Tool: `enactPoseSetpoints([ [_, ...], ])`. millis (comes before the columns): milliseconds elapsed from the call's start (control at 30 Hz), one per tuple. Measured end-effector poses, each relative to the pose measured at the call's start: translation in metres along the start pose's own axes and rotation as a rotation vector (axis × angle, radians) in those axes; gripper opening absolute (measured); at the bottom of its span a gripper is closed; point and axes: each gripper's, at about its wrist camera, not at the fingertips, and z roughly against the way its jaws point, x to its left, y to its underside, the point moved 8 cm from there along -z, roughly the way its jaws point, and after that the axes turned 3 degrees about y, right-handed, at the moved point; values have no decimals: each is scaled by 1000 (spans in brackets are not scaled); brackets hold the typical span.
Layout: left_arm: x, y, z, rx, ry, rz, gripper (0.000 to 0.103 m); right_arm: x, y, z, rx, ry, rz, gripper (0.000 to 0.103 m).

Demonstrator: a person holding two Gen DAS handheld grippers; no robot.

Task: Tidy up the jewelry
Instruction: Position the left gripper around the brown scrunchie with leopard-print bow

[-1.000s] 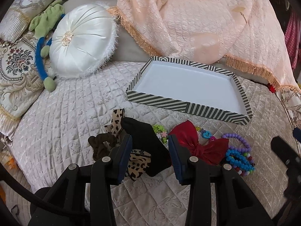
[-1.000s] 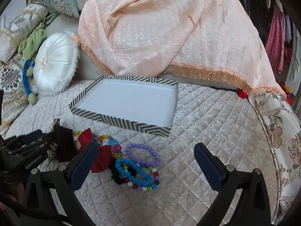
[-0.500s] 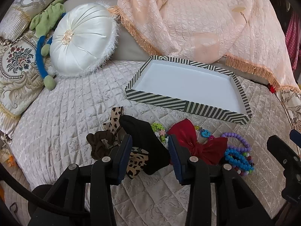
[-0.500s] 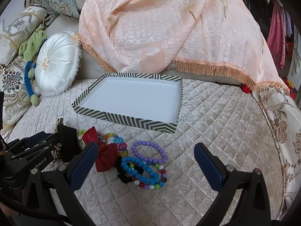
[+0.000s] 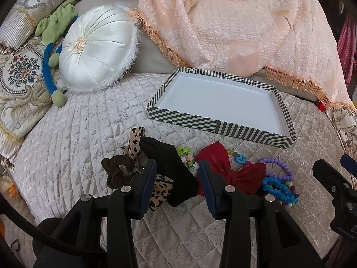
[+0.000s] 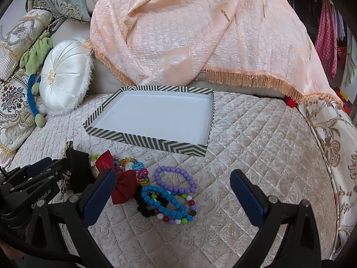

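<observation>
An empty striped tray (image 5: pixel 196 120) (image 6: pixel 142 140) lies on the quilted bed. In front of it lies a pile: a black fabric piece (image 5: pixel 171 174), a leopard-print bow (image 5: pixel 136 140), a brown scrunchie (image 5: pixel 116 172), a red bow (image 5: pixel 227 169) (image 6: pixel 121 184), blue (image 6: pixel 165 201) and purple (image 6: pixel 176 178) bead bracelets. My left gripper (image 5: pixel 177 179) is partly closed around the black fabric piece, pads beside it with small gaps. My right gripper (image 6: pixel 173 189) is wide open above the bracelets, holding nothing.
A white round cushion (image 5: pixel 98 49) and a green plush toy (image 5: pixel 55 26) lie at the back left. A peach fringed cloth (image 5: pixel 234 22) drapes behind the tray. Patterned pillows (image 5: pixel 20 84) line the left edge. The bed edge curves at right (image 6: pixel 323 156).
The left gripper has crept slightly forward around the black piece. The right gripper has moved forward and left, bringing the bracelets between its fingers.
</observation>
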Motion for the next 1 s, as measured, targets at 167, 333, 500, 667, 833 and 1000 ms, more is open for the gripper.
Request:
enactPoseSetpoints([
  [167, -1, 1, -1, 0, 0, -3, 15, 0, 0, -1, -1, 9, 6, 103],
  [333, -2, 0, -1, -4, -3, -10, 15, -1, 2, -5, 10, 11, 4, 103],
  [500, -2, 0, -1, -6, 6, -11, 15, -1, 2, -7, 13, 11, 1, 103],
  [667, -2, -1, -2, -6, 6, -11, 15, -1, 3, -7, 17, 8, 1, 103],
  [833, -3, 0, -3, -6, 4, -12, 15, -1, 2, -7, 16, 7, 1, 103],
  [1000, -4, 0, -3, -8, 5, -15, 15, -1, 2, -7, 15, 8, 0, 103],
])
